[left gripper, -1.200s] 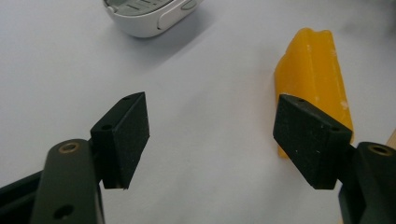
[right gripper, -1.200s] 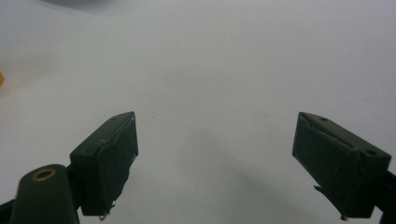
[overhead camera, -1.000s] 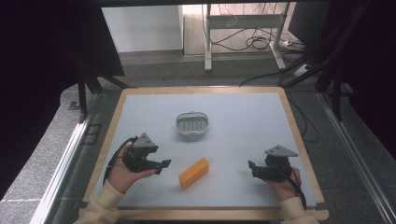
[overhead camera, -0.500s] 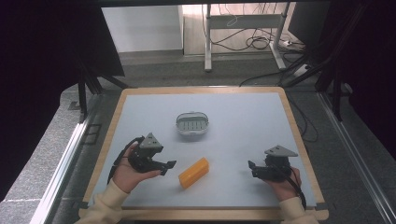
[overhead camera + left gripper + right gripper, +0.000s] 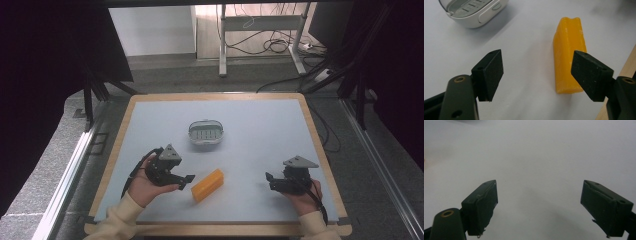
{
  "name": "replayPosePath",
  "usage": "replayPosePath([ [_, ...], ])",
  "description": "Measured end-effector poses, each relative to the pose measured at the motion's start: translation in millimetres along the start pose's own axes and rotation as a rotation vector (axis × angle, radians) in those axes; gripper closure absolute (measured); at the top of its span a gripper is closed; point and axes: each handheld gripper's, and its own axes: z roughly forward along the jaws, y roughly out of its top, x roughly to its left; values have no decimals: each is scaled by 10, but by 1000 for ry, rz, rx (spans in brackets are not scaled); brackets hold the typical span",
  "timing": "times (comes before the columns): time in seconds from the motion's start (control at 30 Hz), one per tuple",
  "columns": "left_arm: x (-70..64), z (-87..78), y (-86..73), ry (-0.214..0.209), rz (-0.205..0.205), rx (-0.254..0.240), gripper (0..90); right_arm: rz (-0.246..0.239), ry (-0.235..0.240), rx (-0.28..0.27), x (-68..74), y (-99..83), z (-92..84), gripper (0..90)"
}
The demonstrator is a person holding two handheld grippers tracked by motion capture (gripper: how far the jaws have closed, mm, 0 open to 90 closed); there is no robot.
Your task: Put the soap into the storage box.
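Left tongs closing in on the yellow bar

The left gripper (image 5: 186, 181) stands with its jaws wide apart just beside the yellow bar (image 5: 207, 185), at its nine o'clock, not touching. The soap dish (image 5: 206, 133) lies at the bar's twelve. The right gripper (image 5: 269, 181), spread open, rests at three.

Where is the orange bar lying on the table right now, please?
In the high view the orange bar lies near the table's front edge, left of centre, just right of the open left gripper and in front of the white dish.
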Motion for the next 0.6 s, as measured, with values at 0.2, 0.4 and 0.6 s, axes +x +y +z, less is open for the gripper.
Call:
replayPosePath([
  [0.2,-61,41,29,-11,17,5,260,4,6,1,-2,-3,3,146],
  [0.4,-96,77,39,-18,23,15,260,1,7,4,5,-5,10,145],
  [0.6,-131,94,55,-20,32,22,261,10,13,1,-6,-7,9,146],
])
